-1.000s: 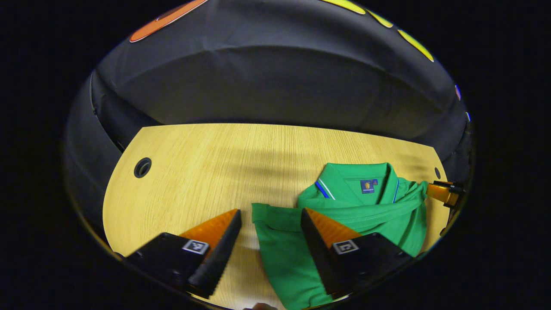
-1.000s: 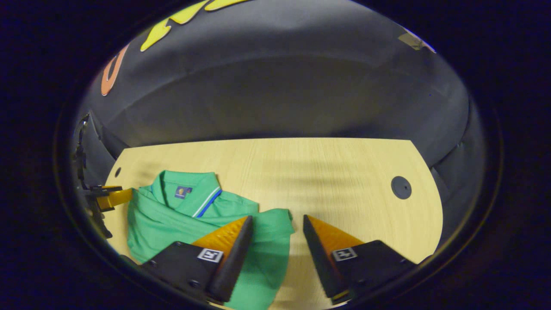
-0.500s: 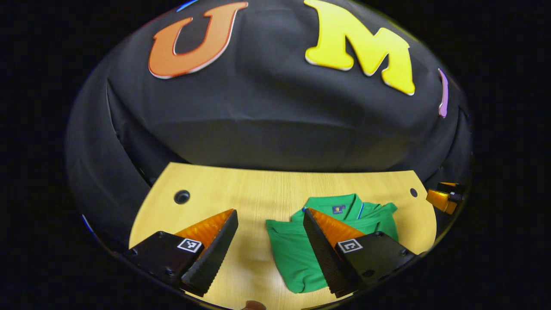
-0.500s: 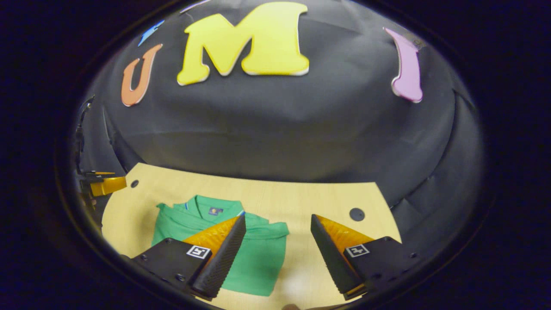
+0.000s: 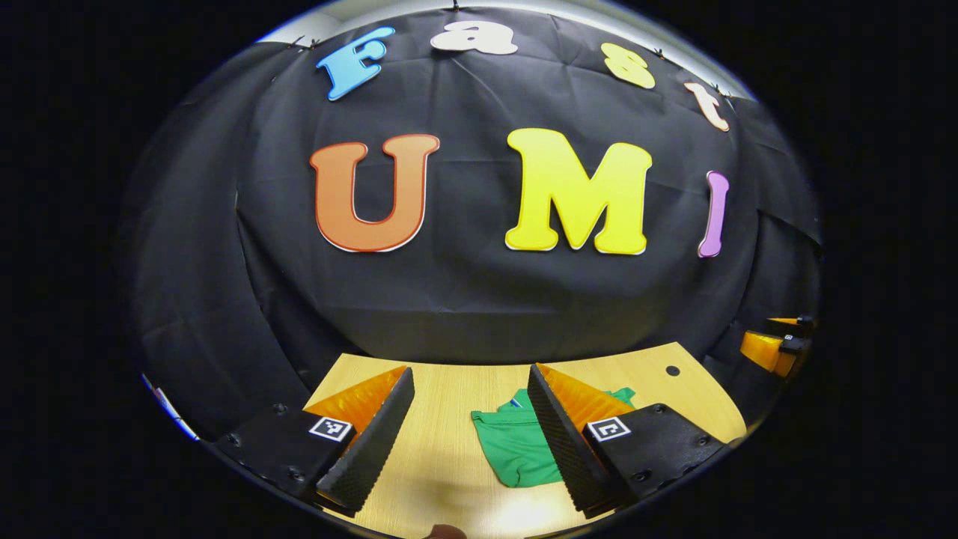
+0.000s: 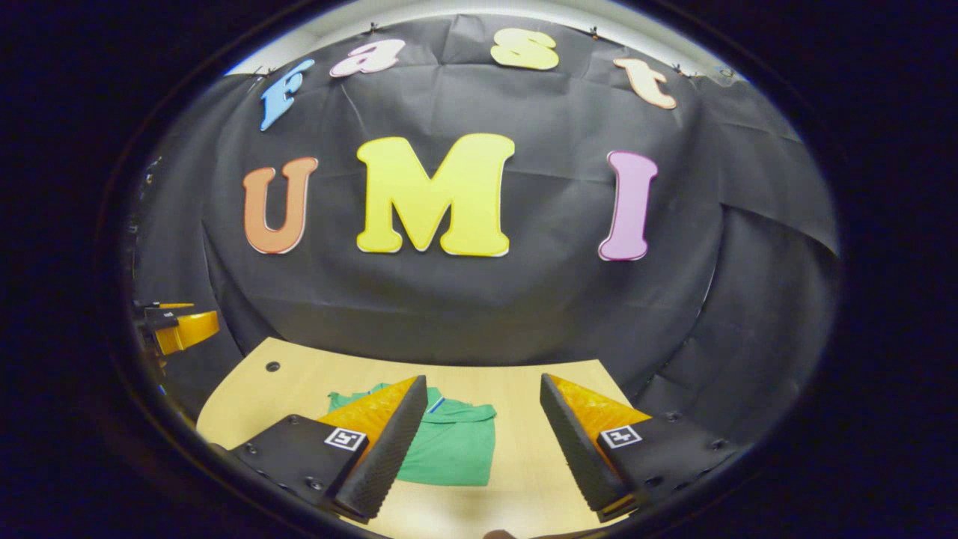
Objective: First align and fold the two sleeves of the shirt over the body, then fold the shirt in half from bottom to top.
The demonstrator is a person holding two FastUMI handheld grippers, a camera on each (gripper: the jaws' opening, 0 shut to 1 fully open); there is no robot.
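Left gripper view: the left gripper point(image 5: 470, 419) sits at the bottom of the frame, its fingers spread wide with nothing between them. Below and beyond them lies the wooden table point(image 5: 441, 419), pale with a small round hole at its far right. The green polo shirt point(image 5: 516, 449) lies flat on the table at lower centre, partly hidden behind the right-hand finger. It reads as a compact folded bundle with a straight left edge and a rounded lower corner; a thin blue trim line shows at its top. At the right edge of the frame the right gripper point(image 5: 775, 346) is partly seen; its opening cannot be judged there.

Right gripper view: the right gripper point(image 6: 483, 434) at the bottom is likewise wide apart and empty. The shirt point(image 6: 453, 449) lies folded at lower centre of the table point(image 6: 299, 382), its collar end partly hidden behind the left-hand finger. The left gripper point(image 6: 178, 328) shows at the left edge.
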